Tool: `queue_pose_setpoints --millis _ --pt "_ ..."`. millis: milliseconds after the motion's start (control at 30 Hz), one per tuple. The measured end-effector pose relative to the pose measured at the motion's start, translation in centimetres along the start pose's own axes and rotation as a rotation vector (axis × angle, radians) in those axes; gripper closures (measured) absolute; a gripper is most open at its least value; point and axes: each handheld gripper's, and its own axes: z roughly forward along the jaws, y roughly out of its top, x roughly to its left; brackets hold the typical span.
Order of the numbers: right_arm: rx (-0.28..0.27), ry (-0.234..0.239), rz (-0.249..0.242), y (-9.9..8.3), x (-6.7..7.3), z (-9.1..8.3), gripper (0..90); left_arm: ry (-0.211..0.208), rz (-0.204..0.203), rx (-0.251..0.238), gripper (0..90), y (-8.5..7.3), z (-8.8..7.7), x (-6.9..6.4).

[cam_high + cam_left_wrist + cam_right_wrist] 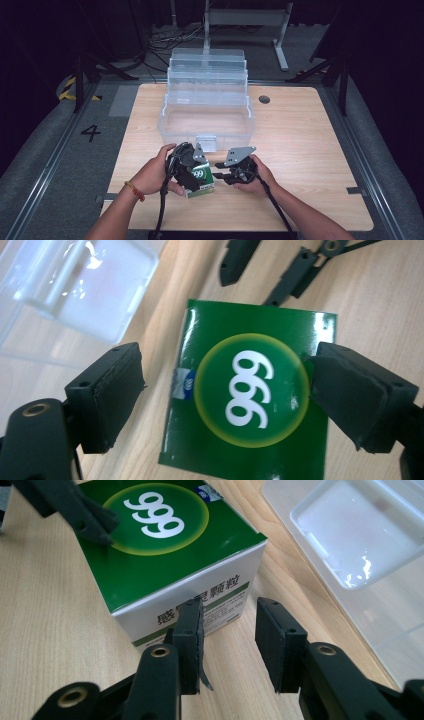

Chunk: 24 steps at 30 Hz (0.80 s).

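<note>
- My left gripper hangs over the green-topped cardboard box with white sides and a "999" roundel, looking straight down on its lid.
- Its jaws stand wide, one on either side of the box top; the right-hand pad lies at the box's edge, the other pad stands clear of the box with bare wood between them. I cannot tell whether that right-hand pad presses on the box, so I call this one open.
- My right gripper sits low at the box's white printed side, just in front of it.
- Its jaws are parted with nothing but tabletop between them; the nearer pad is just before the printed face, and I cannot tell whether it touches.
- The box stands on the pale wooden table, between my two hands in the high view.
- Beyond both grippers, just past the box, stands the clear plastic storage bin with stepped trays, lid open.
</note>
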Motion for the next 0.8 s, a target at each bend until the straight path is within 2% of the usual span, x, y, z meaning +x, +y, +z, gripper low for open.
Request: queue_pose_setpoints --millis 67,133,167,200,300,467,567,700,800 --pt "0.001 0.005 0.005 -0.04 0.01 0.01 64.3 -0.051 0.030 0.013 15.2 -0.21 -0.16 -0.12" --pt "0.002 0.009 0.007 -0.06 -0.01 0.02 64.3 -0.080 0.055 0.058 16.9 -0.35 -0.16 -0.38" --pt "0.006 0.010 0.007 -0.07 -0.02 0.05 64.2 -0.063 0.064 0.077 16.5 -0.36 -0.04 -0.35" --pt "0.008 0.012 0.004 -0.08 -0.04 0.10 64.2 -0.046 0.055 0.089 16.3 -0.40 0.09 -0.30" --pt "0.012 0.019 0.005 -0.11 -0.01 0.19 63.8 -0.061 0.050 0.090 14.4 -0.46 0.22 0.13" --pt "0.019 0.032 -0.007 -0.09 0.25 0.43 62.9 -0.041 0.063 0.098 13.5 -0.57 0.32 0.13" --pt "0.024 0.031 -0.009 -0.10 0.24 0.51 62.5 -0.042 0.053 0.095 13.0 -0.62 0.33 0.24" --pt "0.028 0.041 -0.011 -0.13 0.33 0.64 62.0 0.007 0.071 0.089 15.4 -0.69 0.32 0.06" --pt "0.028 0.042 -0.011 -0.16 0.31 0.72 62.0 0.019 0.079 0.094 13.3 -0.79 0.58 0.09"
